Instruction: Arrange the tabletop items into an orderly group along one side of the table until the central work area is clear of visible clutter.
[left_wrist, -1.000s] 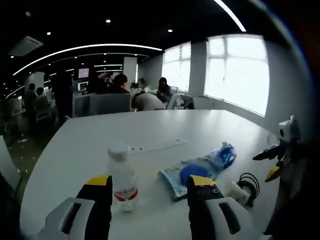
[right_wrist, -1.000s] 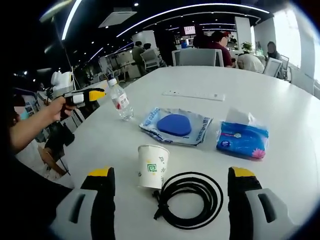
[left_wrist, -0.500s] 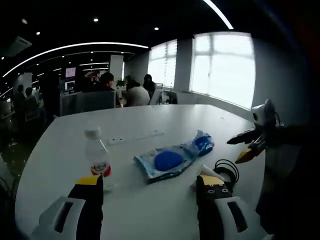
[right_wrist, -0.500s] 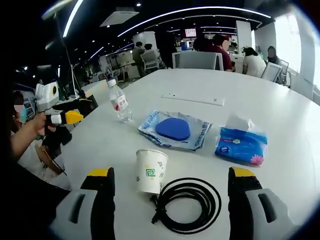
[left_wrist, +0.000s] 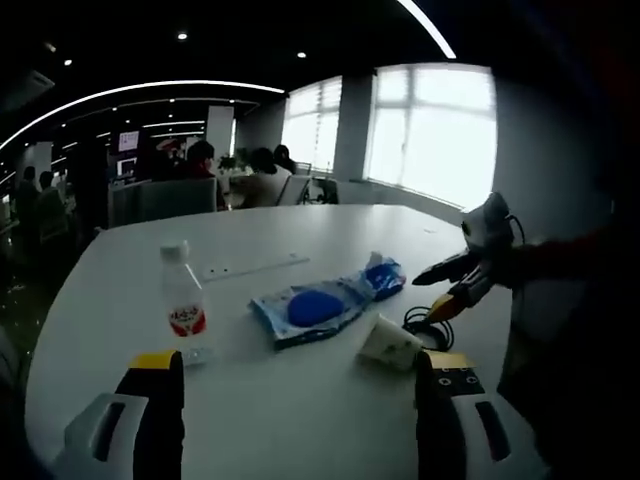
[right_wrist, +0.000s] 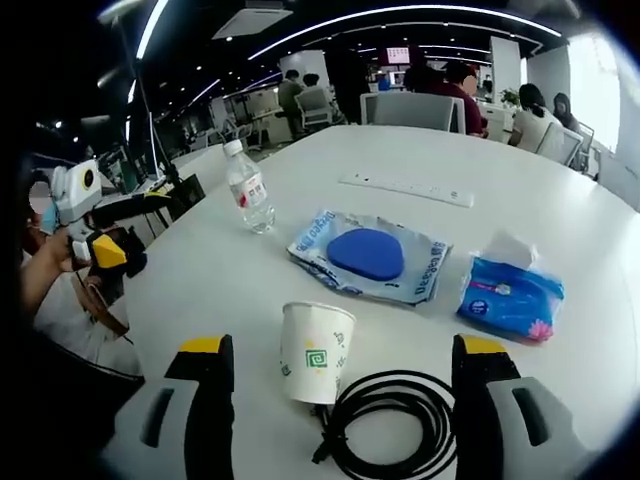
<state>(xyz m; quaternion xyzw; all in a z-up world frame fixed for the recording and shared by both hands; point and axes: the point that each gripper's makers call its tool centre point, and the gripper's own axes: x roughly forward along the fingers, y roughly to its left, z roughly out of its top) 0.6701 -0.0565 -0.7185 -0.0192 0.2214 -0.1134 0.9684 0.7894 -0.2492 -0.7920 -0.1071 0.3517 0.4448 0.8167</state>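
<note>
Nothing has been gathered yet, so the relation that matters is which gripper sits nearer which item on the white table. The right gripper has its jaws spread wide and holds nothing; the paper cup stands upright directly ahead between them, close to the near edge, with the coiled black cable lying just beside and touching its base on the right. Beyond the cup, toward the middle of the table, lies the flat plastic packet with a blue pad inside, its long axis running across the right gripper view, and the blue tissue pack sits off to its right. The water bottle stands upright nearer the left gripper, just ahead of its left jaw; this gripper is also wide open and empty. A white power strip lies farther back. By this layout the cup and cable look like the right gripper's nearest reach, the bottle the left's.
</note>
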